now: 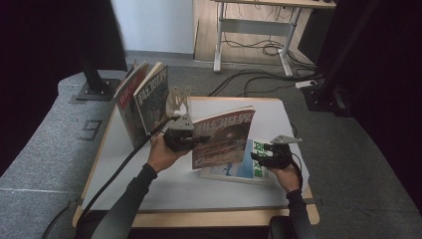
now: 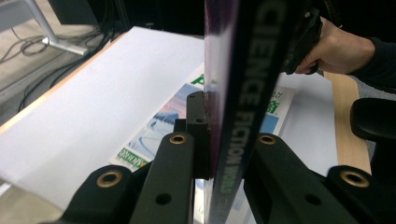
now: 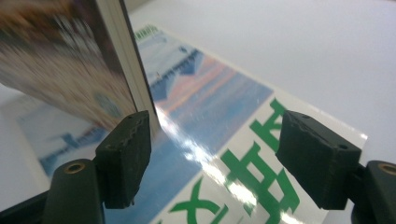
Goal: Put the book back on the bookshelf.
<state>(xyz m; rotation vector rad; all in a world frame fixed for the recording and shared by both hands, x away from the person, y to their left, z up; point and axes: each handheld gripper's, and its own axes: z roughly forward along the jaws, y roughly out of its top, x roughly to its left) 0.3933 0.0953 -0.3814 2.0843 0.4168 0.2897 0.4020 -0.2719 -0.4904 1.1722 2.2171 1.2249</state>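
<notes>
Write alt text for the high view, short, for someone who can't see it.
A person's left gripper clamps a dark red magazine upright over a blue-and-white magazine lying flat on the white table, while the right gripper hovers open at the flat one's right end. Two more magazines stand propped at the back left.

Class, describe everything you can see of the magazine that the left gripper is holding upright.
The upright magazine with the reddish-brown cover is a thin, glossy paperback with large pale characters across the top of its cover and a dark spine that reads SCIENCE FICTION WORLD. It stands on edge, slightly tilted, over the flat blue-and-white magazine with green lettering on the white tabletop. The left gripper is shut on its spine edge.
</notes>
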